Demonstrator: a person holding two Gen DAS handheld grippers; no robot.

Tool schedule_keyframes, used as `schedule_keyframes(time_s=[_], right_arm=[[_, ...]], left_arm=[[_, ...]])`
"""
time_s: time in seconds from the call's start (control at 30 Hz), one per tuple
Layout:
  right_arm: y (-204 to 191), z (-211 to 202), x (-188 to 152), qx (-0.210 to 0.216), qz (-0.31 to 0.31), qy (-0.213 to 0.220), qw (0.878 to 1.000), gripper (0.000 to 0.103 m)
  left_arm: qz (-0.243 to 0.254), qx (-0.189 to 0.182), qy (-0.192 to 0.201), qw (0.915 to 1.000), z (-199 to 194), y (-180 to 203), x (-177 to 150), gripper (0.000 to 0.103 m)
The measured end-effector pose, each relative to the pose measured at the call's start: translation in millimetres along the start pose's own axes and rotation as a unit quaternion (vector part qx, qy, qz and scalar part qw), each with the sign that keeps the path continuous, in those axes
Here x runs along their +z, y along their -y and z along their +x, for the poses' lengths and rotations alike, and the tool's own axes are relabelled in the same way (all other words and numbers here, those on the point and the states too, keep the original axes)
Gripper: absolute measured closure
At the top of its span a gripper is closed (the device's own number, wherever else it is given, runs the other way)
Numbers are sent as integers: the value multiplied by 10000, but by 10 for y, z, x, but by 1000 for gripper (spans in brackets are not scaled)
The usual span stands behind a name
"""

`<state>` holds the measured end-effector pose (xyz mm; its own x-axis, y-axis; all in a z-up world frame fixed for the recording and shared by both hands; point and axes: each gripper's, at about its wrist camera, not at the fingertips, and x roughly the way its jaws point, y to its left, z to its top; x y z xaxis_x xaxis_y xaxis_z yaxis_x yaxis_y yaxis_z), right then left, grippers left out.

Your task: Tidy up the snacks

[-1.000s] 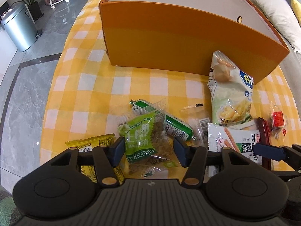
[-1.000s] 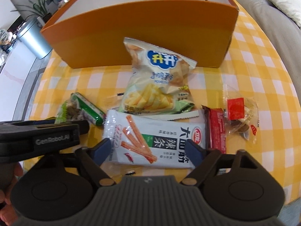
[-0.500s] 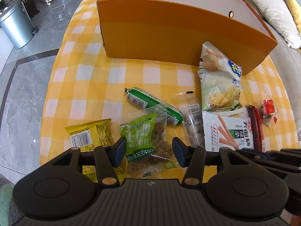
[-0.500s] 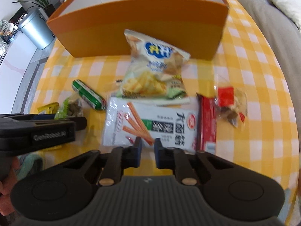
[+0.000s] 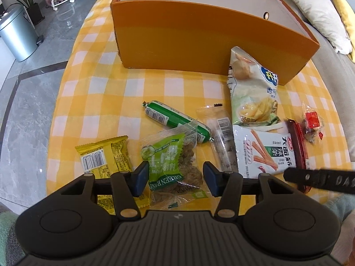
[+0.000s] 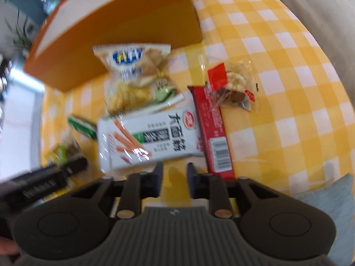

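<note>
behind the snacks, orange box (image 5: 206,42); left gripper (image 5: 175,178) straddles raisin packet (image 5: 175,155); right gripper (image 6: 174,177) opening, empty.

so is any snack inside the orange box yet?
No: in the left wrist view the orange box shows only bare inner walls, and packets like the chip bag lie on the cloth outside.

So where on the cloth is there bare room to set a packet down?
Bare checked cloth lies left of the orange box, running down to the green sausage and yellow packet. More lies right of the red-label packet. Between sausage and red bar the packets crowd and overlap.
</note>
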<state>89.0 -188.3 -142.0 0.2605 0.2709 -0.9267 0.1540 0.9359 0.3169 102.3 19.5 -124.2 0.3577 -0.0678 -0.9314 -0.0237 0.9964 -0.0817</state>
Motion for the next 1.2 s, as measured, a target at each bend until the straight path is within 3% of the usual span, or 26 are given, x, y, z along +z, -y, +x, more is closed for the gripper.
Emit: schedule_keyframes(time_s=[0.3, 0.4, 0.5, 0.6, 0.83, 1.07, 1.2], right_arm=[[27, 112, 86, 432, 956, 103, 9944, 59], [-25, 146, 118, 364, 892, 140, 9952, 48], [-109, 190, 151, 421, 727, 202, 9963, 46], [-165, 272, 187, 242, 566, 220, 9979, 46], [14, 344, 308, 337, 1534, 248, 9873, 39], [-256, 403, 374, -153, 1039, 483, 9933, 38], [-327, 461, 398, -238, 1175, 497, 9915, 26]], left_arm=[[-180, -219, 15, 9996, 4, -82, 25, 43], [-174, -248, 2, 9995, 14, -85, 26, 43], [-165, -274, -14, 9995, 24, -81, 25, 43], [-174, -286, 4, 9994, 9, -92, 17, 43], [-208, -254, 83, 9994, 0, -87, 43, 43], [-169, -167, 47, 9997, 42, -61, 59, 43], [-147, -126, 11, 9998, 61, -54, 51, 43]])
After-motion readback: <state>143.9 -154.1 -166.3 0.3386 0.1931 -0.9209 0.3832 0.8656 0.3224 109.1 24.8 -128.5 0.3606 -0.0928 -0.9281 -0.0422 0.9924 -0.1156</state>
